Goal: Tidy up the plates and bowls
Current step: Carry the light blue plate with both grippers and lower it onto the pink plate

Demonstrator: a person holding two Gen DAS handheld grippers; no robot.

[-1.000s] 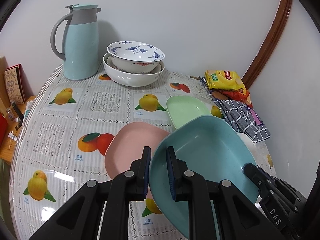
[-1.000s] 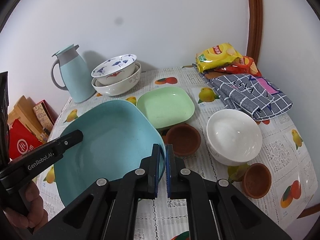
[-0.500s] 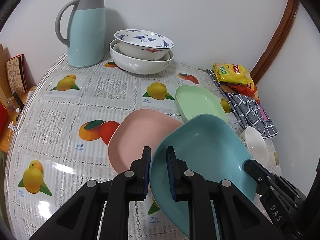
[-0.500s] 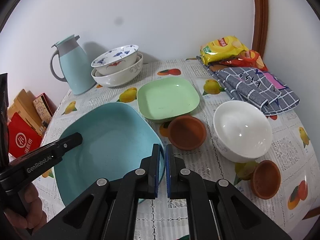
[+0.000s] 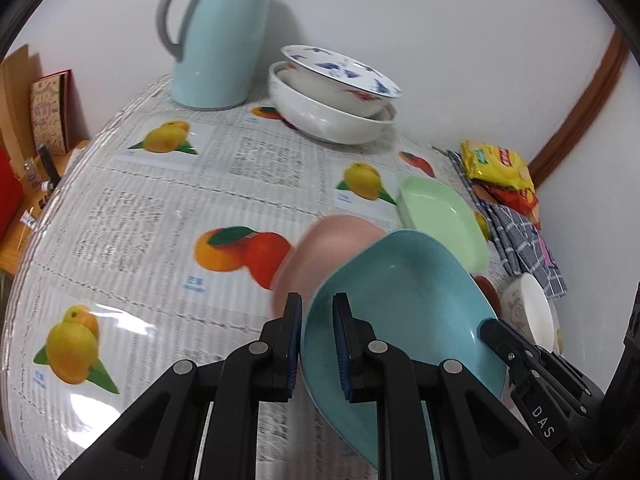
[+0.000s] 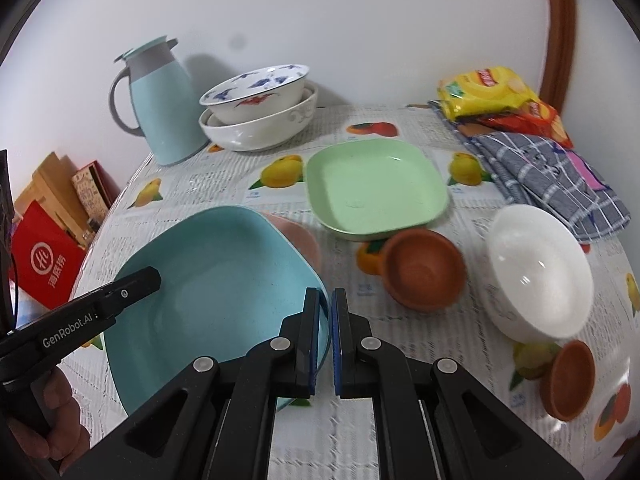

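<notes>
A large blue plate [image 5: 404, 312] [image 6: 208, 292] is held tilted above the table. My left gripper [image 5: 316, 344] is shut on its left rim. My right gripper [image 6: 325, 332] is shut on its right rim. A pink plate [image 5: 324, 252] [image 6: 300, 236] lies on the table, mostly hidden under the blue one. A green plate [image 6: 376, 184] [image 5: 440, 216] lies behind it. Two stacked bowls [image 6: 260, 108] [image 5: 332, 100] stand at the back. A white bowl [image 6: 536, 276] and two brown saucers [image 6: 420, 276] [image 6: 572, 376] sit to the right.
A pale blue jug [image 5: 216, 36] [image 6: 160, 100] stands at the back left. Snack bags [image 6: 496, 96] and a checked cloth [image 6: 556, 176] lie at the back right. Boxes and a red bag [image 6: 48, 256] sit off the table's left edge.
Both grippers have carried the blue plate lower and forward over the pink plate, which is now more covered. The table objects look nearer in both views.
</notes>
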